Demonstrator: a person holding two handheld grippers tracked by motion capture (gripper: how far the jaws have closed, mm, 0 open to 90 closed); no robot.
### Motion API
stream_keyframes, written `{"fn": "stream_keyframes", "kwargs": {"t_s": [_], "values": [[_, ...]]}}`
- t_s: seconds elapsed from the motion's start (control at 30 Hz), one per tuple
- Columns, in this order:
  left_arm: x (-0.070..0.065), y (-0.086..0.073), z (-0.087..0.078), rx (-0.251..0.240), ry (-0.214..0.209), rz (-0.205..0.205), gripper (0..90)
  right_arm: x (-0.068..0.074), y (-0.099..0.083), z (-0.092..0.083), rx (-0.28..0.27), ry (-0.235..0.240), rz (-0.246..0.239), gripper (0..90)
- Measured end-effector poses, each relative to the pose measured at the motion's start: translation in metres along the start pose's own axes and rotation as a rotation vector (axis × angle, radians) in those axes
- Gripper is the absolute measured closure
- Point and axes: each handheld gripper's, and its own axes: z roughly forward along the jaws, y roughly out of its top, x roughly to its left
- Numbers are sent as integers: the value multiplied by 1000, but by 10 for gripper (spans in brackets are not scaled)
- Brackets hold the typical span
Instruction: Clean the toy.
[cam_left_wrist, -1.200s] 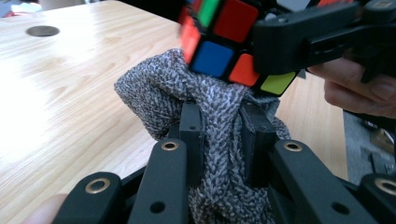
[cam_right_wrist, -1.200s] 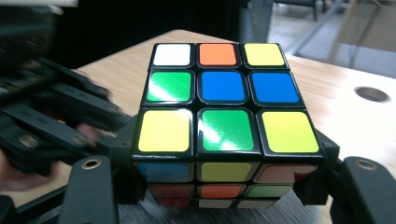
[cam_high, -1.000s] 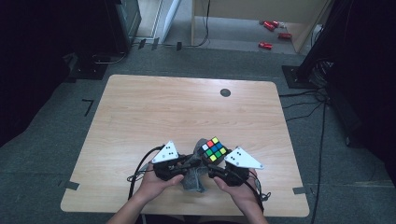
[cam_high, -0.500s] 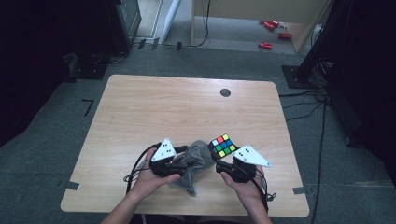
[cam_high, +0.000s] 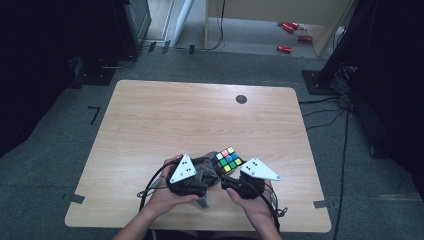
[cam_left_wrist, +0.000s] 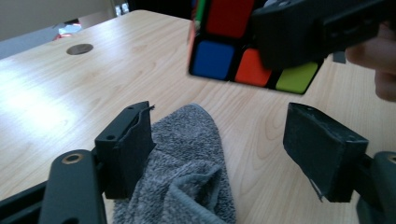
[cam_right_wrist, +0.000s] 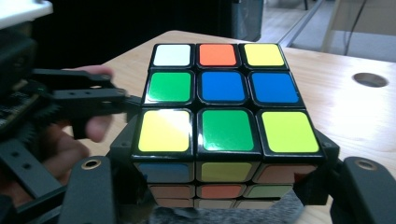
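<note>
A scrambled Rubik's cube (cam_high: 228, 160) hangs just above the table near its front edge, with my right gripper (cam_high: 229, 174) shut on its lower layers. In the right gripper view the cube (cam_right_wrist: 219, 107) shows a white, orange, yellow, green and blue top, and both jaws of my right gripper (cam_right_wrist: 219, 191) press its sides. A grey cloth (cam_high: 204, 171) lies crumpled on the table under and left of the cube. My left gripper (cam_left_wrist: 219, 135) has just been opening. The cloth (cam_left_wrist: 187, 163) lies between its jaws against one pad, with the other pad clear of it.
The wooden table (cam_high: 165, 120) has a round black grommet (cam_high: 241, 99) at the back right. Cables trail from both grippers over the front edge. Red objects (cam_high: 292, 30) lie on the floor beyond the table.
The left gripper's jaws have come apart and let go of the grey cloth, which now rests on the table. The cube moved slightly right and back, still held.
</note>
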Motion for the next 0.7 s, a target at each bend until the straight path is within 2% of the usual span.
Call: {"fn": "stream_keyframes", "kwargs": {"t_s": [0.07, 0.13, 0.27, 0.4, 0.53, 0.7], "values": [[-3, 0, 1, 4, 9, 16, 239, 4, -1, 2, 0, 4, 6, 342], [-4, 0, 1, -15, 3, 11, 231, 6, -2, 4, 4, 9, 15, 342], [-8, 1, 1, -35, 5, 29, 230, 10, -5, 8, 19, 18, 44, 342], [-10, 0, 3, -38, 20, 42, 256, 12, -5, 10, 27, 41, 67, 342], [-12, -2, 3, -53, 37, 60, 336, 13, -6, 10, 30, 59, 102, 341], [-12, -4, 3, -67, 44, 67, 342, 10, -6, 11, 33, 76, 146, 340]]}}
